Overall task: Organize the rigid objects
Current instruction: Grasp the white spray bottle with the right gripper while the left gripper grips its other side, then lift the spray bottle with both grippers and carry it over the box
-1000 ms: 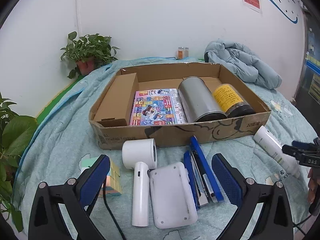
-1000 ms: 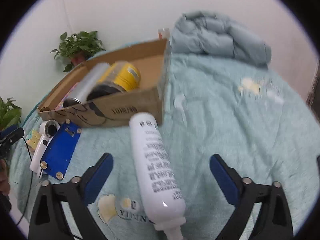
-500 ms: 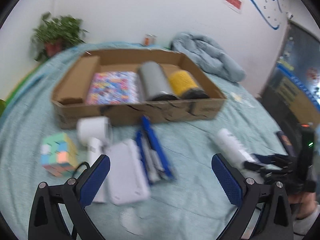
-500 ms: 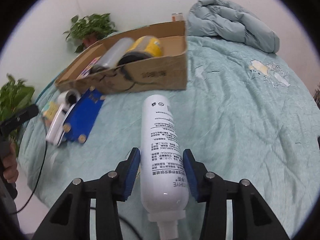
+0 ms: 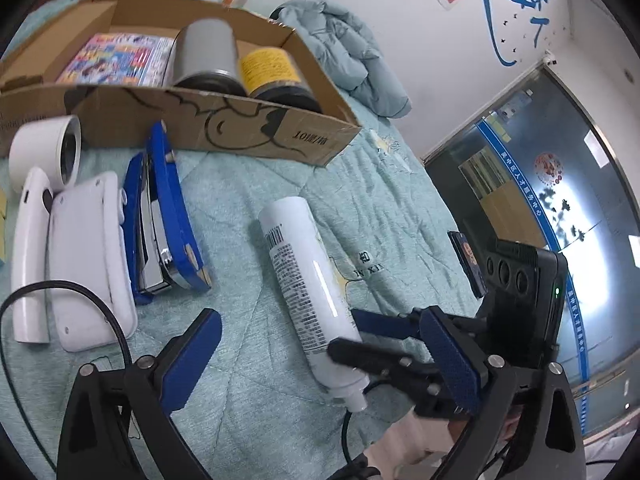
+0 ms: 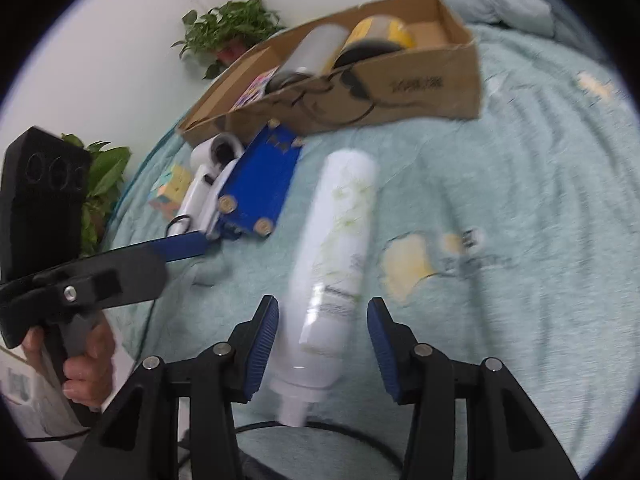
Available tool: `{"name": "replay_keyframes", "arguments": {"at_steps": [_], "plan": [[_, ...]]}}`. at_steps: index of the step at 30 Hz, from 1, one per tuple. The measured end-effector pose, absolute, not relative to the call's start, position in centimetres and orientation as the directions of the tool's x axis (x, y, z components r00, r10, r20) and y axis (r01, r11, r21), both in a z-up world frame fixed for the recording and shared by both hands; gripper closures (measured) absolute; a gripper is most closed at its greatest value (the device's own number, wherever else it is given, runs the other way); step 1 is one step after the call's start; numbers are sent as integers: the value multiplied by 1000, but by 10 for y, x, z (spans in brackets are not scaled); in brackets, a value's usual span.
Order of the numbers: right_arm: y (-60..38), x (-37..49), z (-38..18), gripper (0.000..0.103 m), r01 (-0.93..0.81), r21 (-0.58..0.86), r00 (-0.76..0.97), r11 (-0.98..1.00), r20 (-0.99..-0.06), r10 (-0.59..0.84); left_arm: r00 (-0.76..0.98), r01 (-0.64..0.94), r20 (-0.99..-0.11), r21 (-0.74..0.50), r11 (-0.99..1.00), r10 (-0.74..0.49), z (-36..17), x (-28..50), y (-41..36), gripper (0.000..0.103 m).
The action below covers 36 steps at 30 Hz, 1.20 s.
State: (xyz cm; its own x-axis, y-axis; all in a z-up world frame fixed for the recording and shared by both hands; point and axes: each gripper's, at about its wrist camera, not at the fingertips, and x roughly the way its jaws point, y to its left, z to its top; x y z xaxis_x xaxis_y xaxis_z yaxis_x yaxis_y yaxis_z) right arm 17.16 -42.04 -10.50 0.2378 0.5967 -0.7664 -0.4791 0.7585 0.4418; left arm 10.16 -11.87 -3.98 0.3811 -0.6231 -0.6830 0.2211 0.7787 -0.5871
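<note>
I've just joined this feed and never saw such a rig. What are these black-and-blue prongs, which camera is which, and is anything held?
No robot: a person carries a two-finger tool in each hand, each with a fisheye camera looking along its blue-padded fingers. One picture looks from the left tool, the other from the right tool. On the bed cover lie a white bottle, a blue stapler, a white hair dryer and a cardboard box holding two cans. The right tool straddles the bottle; its jaws have just been opening and a gap shows at one pad, so nothing is gripped. The left tool's jaws have just been closing but stand wide, empty.
</note>
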Motion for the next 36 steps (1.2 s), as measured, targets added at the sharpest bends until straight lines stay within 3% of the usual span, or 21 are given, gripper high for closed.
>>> {"name": "replay_keyframes", "arguments": {"at_steps": [8, 12, 15, 23, 27, 36], "plan": [[-383, 162, -107, 55, -518, 395, 227, 758, -791, 568, 351, 214, -707, -578, 788, -614, -56, 107, -116, 22], [-384, 171, -113, 57, -503, 503, 154, 703, -748, 645, 337, 199, -732, -559, 805, -592, -60, 111, -116, 29], [-381, 173, -114, 56, -502, 501, 158, 705, -748, 645, 326, 186, -747, -550, 814, -579, -64, 113, -118, 32], [-362, 169, -112, 56, -544, 445, 171, 711, -771, 614, 303, 219, -826, -426, 878, -476, -73, 113, -137, 41], [-366, 166, -114, 56, -540, 464, 153, 702, -766, 624, 305, 217, -851, -374, 902, -427, -80, 113, -142, 52], [-370, 150, -110, 56, -542, 458, 164, 704, -765, 623, 326, 203, -835, -397, 895, -444, -77, 100, -139, 55]]}}
